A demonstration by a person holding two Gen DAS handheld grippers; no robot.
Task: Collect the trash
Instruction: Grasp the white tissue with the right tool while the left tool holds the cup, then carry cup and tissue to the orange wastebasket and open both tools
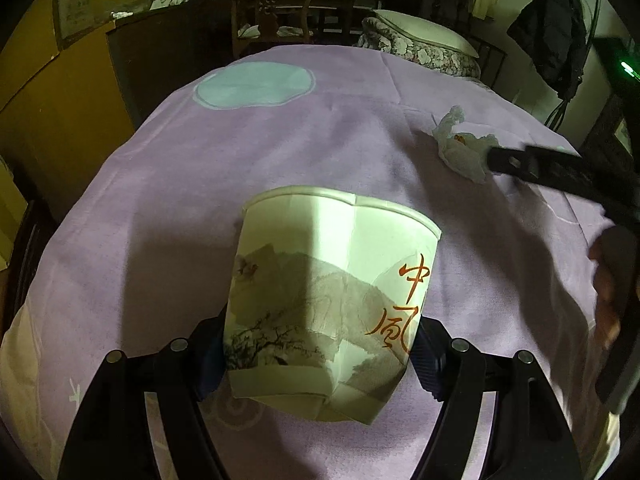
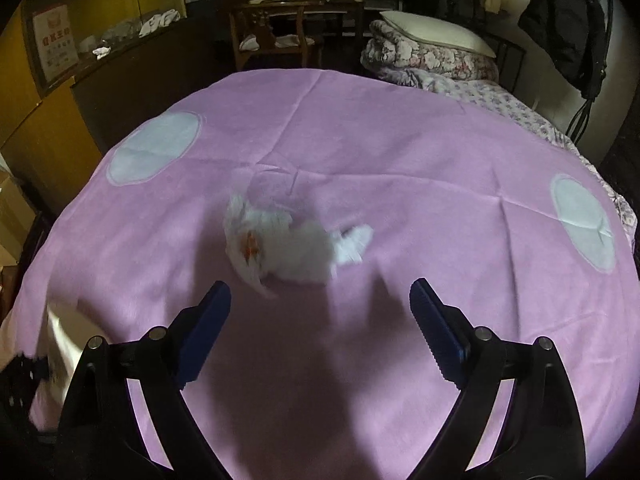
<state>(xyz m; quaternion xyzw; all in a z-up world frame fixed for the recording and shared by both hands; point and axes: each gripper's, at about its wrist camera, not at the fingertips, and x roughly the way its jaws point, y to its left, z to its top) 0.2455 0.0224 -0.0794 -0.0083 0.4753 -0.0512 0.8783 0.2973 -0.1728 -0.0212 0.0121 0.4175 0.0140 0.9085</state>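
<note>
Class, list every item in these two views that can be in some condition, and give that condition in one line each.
Printed paper cup: dented and creased, clamped between the pads of the left gripper.
Crumpled white wrapper with orange marks: lying loose on the cloth, not gripped.
Right gripper: open, nothing between its fingers, just short of the wrapper.
Pink tablecloth with pale blue patches: spread flat, lightly creased.

So in the left wrist view the paper cup sits bottom center between the left gripper fingers, over the surface. Crumpled tissue lies upper right on it, right gripper just beside. Chair and folded bedding behind.
</note>
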